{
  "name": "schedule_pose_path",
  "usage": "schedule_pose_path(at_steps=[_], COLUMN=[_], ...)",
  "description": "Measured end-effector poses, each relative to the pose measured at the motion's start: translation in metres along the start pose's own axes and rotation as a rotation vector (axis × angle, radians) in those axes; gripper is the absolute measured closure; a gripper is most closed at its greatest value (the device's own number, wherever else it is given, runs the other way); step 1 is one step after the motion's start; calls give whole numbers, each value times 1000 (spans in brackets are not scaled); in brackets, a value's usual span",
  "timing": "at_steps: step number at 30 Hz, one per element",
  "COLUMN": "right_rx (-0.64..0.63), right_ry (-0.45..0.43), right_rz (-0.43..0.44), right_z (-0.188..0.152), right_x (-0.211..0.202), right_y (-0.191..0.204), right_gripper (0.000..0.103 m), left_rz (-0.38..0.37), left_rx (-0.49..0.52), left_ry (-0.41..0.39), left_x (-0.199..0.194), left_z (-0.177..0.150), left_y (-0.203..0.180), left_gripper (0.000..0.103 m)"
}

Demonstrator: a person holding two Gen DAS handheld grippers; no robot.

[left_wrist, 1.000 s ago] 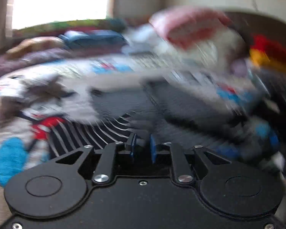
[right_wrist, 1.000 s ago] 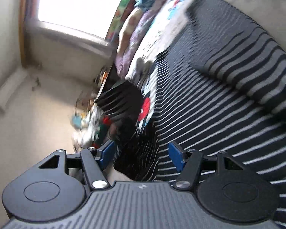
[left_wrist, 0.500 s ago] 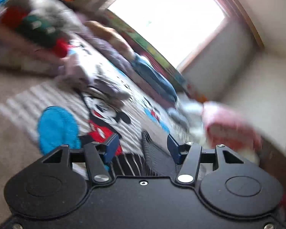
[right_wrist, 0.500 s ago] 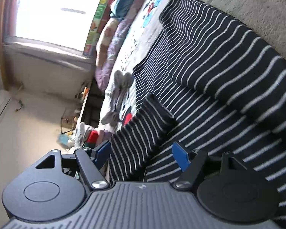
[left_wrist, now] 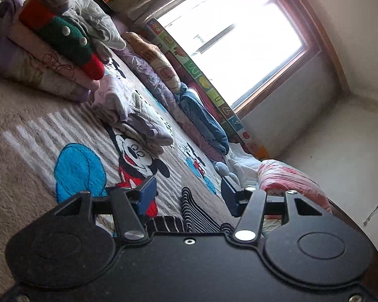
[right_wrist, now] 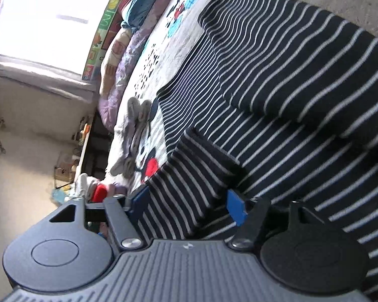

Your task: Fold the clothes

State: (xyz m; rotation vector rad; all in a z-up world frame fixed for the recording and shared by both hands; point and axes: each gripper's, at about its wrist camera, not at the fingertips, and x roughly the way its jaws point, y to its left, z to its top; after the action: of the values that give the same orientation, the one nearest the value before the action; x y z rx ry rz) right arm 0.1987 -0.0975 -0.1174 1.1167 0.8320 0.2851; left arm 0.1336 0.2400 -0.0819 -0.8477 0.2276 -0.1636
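Note:
A navy sweater with thin white stripes [right_wrist: 277,75] lies spread on the cartoon-mouse bedspread [right_wrist: 163,58]. One part is folded over at the upper right. A sleeve [right_wrist: 196,171] lies doubled across the body and runs in between the blue pads of my right gripper [right_wrist: 186,205], which is open around it. My left gripper [left_wrist: 189,196] is open too. Only a ribbed edge of the striped sweater [left_wrist: 189,214] shows low between its fingers, touching neither pad.
Stacked folded clothes [left_wrist: 63,42] and a lavender folded pile [left_wrist: 128,115] sit on the bedspread [left_wrist: 78,166] ahead of the left gripper. Rolled blankets [left_wrist: 204,120] line the window side. A pink bundle [left_wrist: 289,178] lies by the wall.
My left gripper was nearly shut on striped fabric a second ago; it has let go, opened and swung to face the window. The sleeve now lies folded across the sweater between the right fingers.

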Motion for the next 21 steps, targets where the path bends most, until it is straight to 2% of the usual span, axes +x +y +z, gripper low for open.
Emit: schedule_pose_path(at_steps=[4, 6, 7, 11, 13, 18, 21], right_rx=[99, 87, 83, 46, 21, -43, -126], right_ry=[-51, -56, -64, -87, -94, -114, -121], right_rz=[10, -1, -12, -10, 8, 52, 86], right_z=[2, 2, 3, 9, 13, 23, 37], right_x=[2, 5, 6, 6, 4, -2, -12], right_y=[-9, -8, -8, -2, 4, 20, 44], right_gripper=[47, 48, 52, 84, 92, 93, 93], left_rz=[-5, -7, -5, 5, 7, 7, 5], left_rx=[1, 5, 7, 11, 16, 38, 69], left_ry=[4, 9, 11, 21, 30, 58, 84], left_x=[1, 1, 1, 1, 1, -2, -5], left_z=[0, -1, -1, -3, -5, -11, -18], left_y=[0, 0, 0, 1, 0, -5, -12], left_gripper=[48, 48, 48, 48, 47, 40, 37])
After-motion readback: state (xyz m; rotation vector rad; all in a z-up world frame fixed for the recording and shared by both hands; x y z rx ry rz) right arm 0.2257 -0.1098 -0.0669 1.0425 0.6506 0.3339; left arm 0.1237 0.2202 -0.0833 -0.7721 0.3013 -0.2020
